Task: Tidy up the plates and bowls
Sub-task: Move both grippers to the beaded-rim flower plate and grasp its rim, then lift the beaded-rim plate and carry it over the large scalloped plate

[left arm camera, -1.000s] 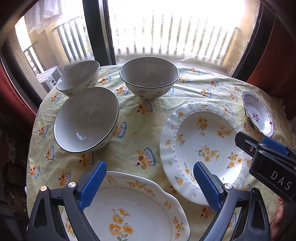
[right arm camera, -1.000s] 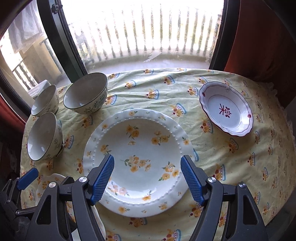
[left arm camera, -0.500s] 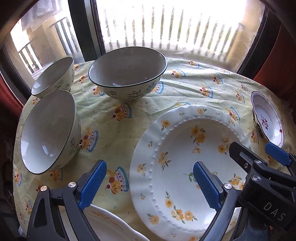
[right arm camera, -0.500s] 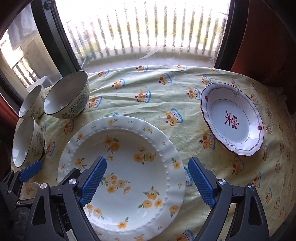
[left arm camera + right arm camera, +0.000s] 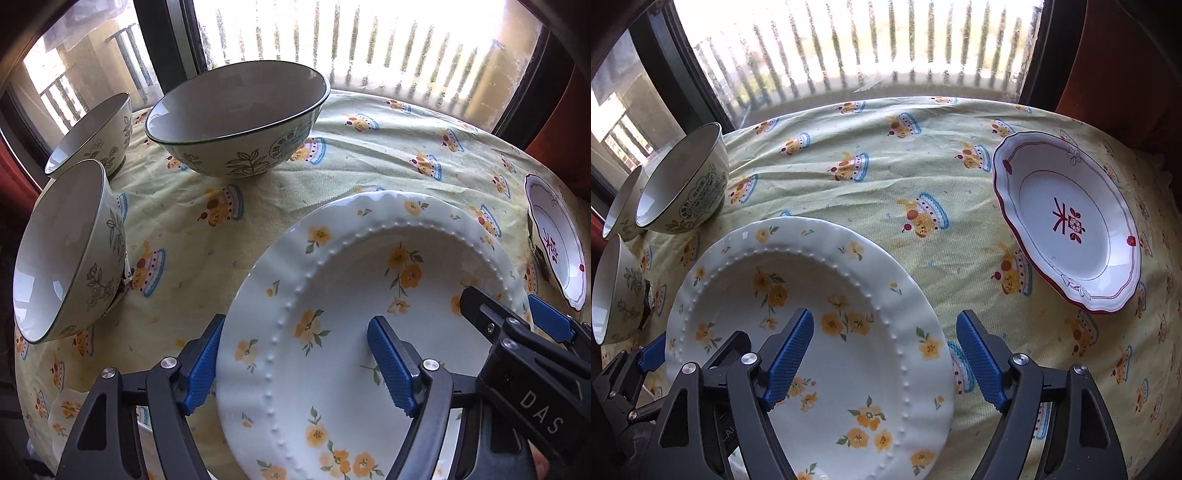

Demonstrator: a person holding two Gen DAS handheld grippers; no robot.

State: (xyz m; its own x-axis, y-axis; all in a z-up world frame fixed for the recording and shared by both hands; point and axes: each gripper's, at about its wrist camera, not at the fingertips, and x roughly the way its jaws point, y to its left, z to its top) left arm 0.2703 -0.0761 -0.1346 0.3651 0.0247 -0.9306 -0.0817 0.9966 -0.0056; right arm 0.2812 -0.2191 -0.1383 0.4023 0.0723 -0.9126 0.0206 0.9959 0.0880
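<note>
Two hand-held grippers of mine flank one big yellow-flowered plate (image 5: 332,314) lying on the worktop (image 5: 886,155), near its front edge. Its near rim runs out of both views at the bottom. My left hand-held gripper (image 5: 295,362) straddles the plate's left rim, one blue pad outside it and one over the bowl of the plate; my right hand-held gripper (image 5: 882,362) straddles the right rim likewise. Both sets of jaws have just been closing, yet they stand fairly wide, and I see no pad pressing the china; whether any pad touches it I cannot tell.

Behind my left gripper a second flowered plate (image 5: 66,410) shows only as a sliver. Three bowls stand to the left: a large bowl (image 5: 240,114) at the back, a near bowl (image 5: 62,251) cut by the fisheye edge, and a far bowl (image 5: 96,133) half hidden behind it. A red-rimmed plate (image 5: 1071,225) sits well apart on the right, on the yellow printed cloth (image 5: 923,184).
</note>
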